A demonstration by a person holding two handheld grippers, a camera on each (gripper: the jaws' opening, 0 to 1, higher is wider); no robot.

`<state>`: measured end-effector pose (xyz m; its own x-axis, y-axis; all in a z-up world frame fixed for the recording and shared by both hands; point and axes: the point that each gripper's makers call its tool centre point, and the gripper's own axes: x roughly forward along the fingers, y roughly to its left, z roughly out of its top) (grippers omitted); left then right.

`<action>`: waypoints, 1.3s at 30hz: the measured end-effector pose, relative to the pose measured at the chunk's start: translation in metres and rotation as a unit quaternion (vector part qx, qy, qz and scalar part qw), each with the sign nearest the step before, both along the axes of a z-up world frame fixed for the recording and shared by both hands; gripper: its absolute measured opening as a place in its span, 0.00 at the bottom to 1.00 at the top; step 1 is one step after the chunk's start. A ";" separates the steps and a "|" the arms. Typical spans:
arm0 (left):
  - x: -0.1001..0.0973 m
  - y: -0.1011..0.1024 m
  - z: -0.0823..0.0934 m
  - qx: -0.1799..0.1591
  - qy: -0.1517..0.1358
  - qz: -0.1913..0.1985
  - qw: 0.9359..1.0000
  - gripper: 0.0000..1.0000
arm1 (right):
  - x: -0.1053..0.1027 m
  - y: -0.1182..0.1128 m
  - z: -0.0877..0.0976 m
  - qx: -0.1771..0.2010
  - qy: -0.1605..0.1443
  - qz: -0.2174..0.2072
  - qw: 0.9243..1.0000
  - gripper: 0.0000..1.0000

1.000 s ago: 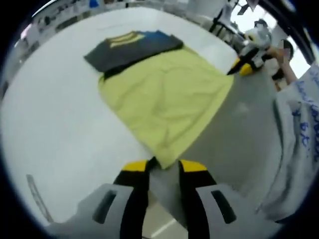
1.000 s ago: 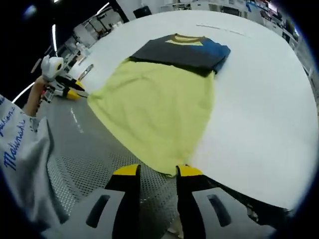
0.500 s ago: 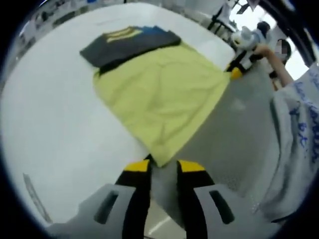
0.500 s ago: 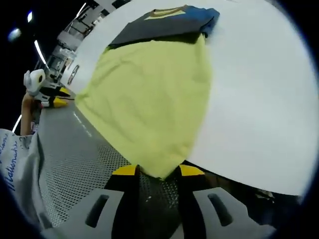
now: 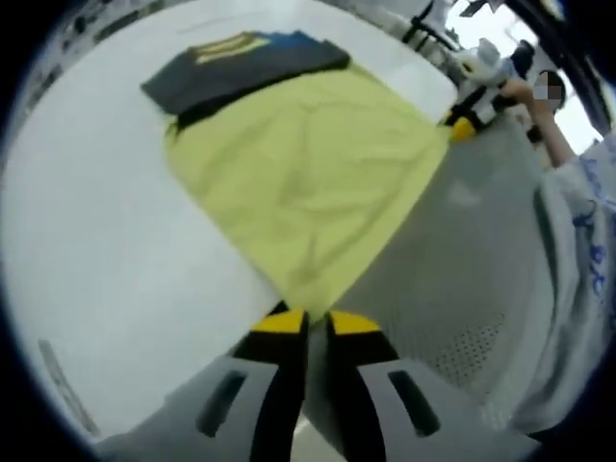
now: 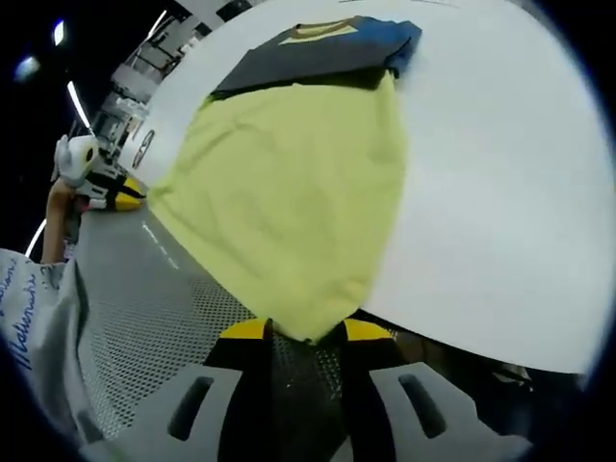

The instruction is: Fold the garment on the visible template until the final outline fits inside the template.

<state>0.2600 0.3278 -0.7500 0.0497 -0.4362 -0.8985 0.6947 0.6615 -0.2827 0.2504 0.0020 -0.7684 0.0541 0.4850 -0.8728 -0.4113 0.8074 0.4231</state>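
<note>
Garment point(image 5: 308, 183) first: we see a yellow-green cloth panel lying flat on the white table point(image 5: 106, 250), with its near edge reaching over a grey perforated surface point(image 5: 452, 289). At its far end a dark grey part with a blue patch and a striped collar point(image 5: 229, 46) lies folded across it. We cannot make out a template outline in either view.

In the left gripper view, the left gripper point(image 5: 306, 322) has its 2 yellow-tipped jaws almost together, pinching the nearest corner of the garment. In the right gripper view, the right gripper point(image 6: 306, 332) meets another corner of the garment point(image 6: 298, 202); its jaws stand a little apart with the cloth tip between them, and we cannot tell whether they grip it.

Each view also catches the other gripper at the garment's opposite corner, held in a hand point(image 6: 60, 197). A pale printed sleeve point(image 6: 29, 308) shows beside the grey surface.
</note>
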 end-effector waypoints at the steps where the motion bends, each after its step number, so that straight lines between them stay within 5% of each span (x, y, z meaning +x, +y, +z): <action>1: 0.000 -0.001 -0.002 0.000 0.001 -0.001 1.000 0.01 | 0.000 0.000 0.000 -0.001 0.000 0.000 1.000 0.26; 8: 0.002 0.002 -0.006 0.015 -0.002 -0.008 1.000 0.01 | -0.001 0.001 0.003 0.001 -0.001 -0.002 1.000 0.21; 15: 0.008 0.020 -0.009 0.032 -0.009 0.026 0.999 0.08 | -0.001 0.002 0.002 -0.003 0.003 0.009 1.000 0.19; 24: 0.007 0.010 -0.022 0.020 0.034 0.033 0.999 0.07 | -0.001 0.000 0.003 -0.003 0.000 -0.001 1.000 0.18; 35: 0.007 0.006 -0.025 0.009 0.036 0.033 0.999 0.00 | 0.001 -0.001 0.003 -0.006 -0.001 -0.010 1.000 0.15; 39: 0.005 0.006 -0.020 0.007 0.028 0.020 0.999 0.00 | 0.008 0.005 0.010 0.012 -0.034 -0.002 0.999 0.02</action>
